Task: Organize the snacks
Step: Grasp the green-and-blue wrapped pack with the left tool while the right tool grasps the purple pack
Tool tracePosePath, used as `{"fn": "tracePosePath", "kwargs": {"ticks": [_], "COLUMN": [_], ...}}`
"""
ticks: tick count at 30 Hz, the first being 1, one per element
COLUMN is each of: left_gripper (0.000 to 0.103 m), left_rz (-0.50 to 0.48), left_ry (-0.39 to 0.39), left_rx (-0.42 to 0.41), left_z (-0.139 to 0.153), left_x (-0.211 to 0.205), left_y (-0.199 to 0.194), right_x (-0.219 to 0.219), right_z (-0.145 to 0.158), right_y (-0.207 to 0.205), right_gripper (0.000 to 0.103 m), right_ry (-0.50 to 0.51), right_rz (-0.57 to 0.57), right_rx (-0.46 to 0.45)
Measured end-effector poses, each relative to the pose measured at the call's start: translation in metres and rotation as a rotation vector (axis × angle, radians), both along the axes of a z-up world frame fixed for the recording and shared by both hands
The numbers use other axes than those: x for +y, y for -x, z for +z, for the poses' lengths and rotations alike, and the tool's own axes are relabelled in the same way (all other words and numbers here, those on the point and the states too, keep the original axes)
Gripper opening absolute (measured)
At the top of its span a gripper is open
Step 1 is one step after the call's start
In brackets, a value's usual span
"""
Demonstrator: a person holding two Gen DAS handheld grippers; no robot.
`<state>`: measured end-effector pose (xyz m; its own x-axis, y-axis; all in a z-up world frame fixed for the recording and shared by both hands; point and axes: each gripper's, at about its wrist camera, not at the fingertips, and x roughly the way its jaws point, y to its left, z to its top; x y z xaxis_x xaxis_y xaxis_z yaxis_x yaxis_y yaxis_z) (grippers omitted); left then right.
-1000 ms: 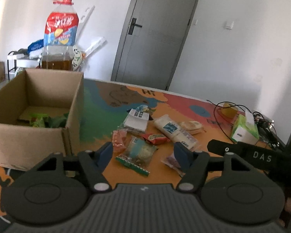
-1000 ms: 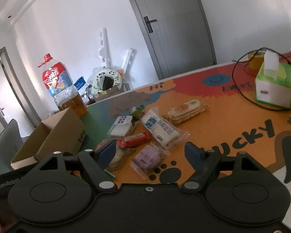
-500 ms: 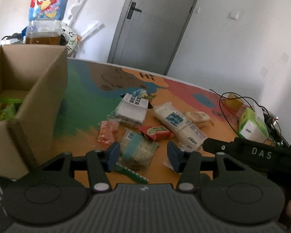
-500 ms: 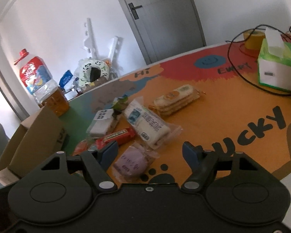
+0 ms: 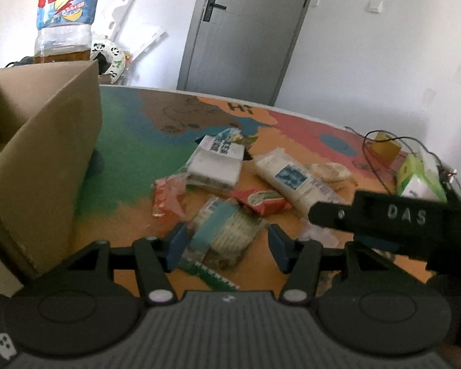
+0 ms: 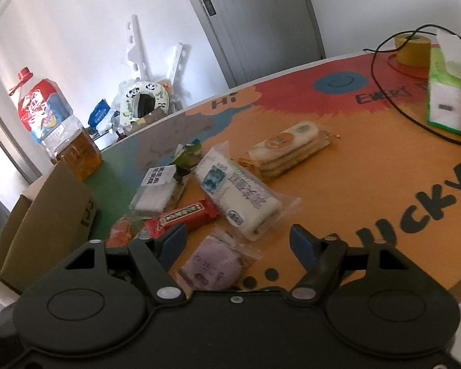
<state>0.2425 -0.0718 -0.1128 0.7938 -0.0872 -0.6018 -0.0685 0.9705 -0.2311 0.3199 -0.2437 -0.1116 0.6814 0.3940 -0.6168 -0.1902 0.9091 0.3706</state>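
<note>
Over the printed table, left gripper roughly half open, jaws just opened a little, teal-banded cracker packet lying between the blue pads but not pressed. Nothing held. Right gripper parted somewhat wider, purple round snack packet lying between its pads, no contact evident. Nothing held. Seen from the left wrist, right gripper's black body crossing at the right edge, covering part of the pile. Remaining snacks clustered just ahead: red bar, long white packet, white block packet, orange packet, stacked biscuits. Cardboard box open, to the left of the pile. Oil bottle behind box. Tissue box and black cable well apart, far right.
</note>
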Motion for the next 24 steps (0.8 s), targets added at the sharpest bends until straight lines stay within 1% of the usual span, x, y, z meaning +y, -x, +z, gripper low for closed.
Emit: {"fn": "tracePosePath", "kwargs": {"ticks": [1,5,8,10,12,13,15,16,18,20,21,24], "left_gripper": [0.057,0.057,0.048,0.037,0.033,0.031,0.029,0.028,0.025,0.019,0.01,0.008], "left_rz": [0.004,0.003,0.001,-0.008,-0.016,-0.018,-0.022,-0.025,-0.031,-0.039,-0.044,-0.051], "left_ry": [0.002,0.01,-0.013,-0.019,0.006,0.013,0.027,0.035,0.05,0.052,0.052,0.064], "left_rx": [0.009,-0.005,-0.005,-0.003,-0.003,-0.003,0.0,0.002,0.005,0.007,0.016,0.035], "left_z": [-0.003,-0.004,-0.003,-0.002,-0.002,-0.002,-0.002,-0.002,-0.001,-0.001,-0.001,-0.003], "left_x": [0.002,0.004,0.003,0.002,0.005,0.006,0.007,0.008,0.008,0.006,0.005,0.005], "left_y": [-0.001,0.001,0.002,0.005,0.008,0.01,0.012,0.014,0.017,0.02,0.021,0.026], "right_x": [0.003,0.015,0.021,0.025,0.026,0.025,0.023,0.023,0.022,0.021,0.02,0.018], "right_z": [-0.001,-0.004,-0.008,-0.008,-0.008,-0.008,-0.008,-0.008,-0.008,-0.008,-0.008,-0.008], "right_y": [-0.001,-0.006,-0.008,-0.006,-0.004,-0.002,0.001,0.003,0.008,0.013,0.016,0.023], "right_gripper": [0.074,0.074,0.074,0.071,0.064,0.063,0.055,0.053,0.051,0.051,0.051,0.05], "right_ry": [0.009,0.045,0.083,0.112,0.127,0.127,0.129,0.129,0.133,0.135,0.133,0.131], "right_rz": [-0.001,-0.011,-0.026,-0.029,-0.032,-0.031,-0.024,-0.019,-0.012,-0.008,-0.006,0.001], "right_rx": [0.002,0.014,0.026,0.015,0.009,0.007,0.004,0.003,-0.002,-0.007,-0.009,-0.014]}}
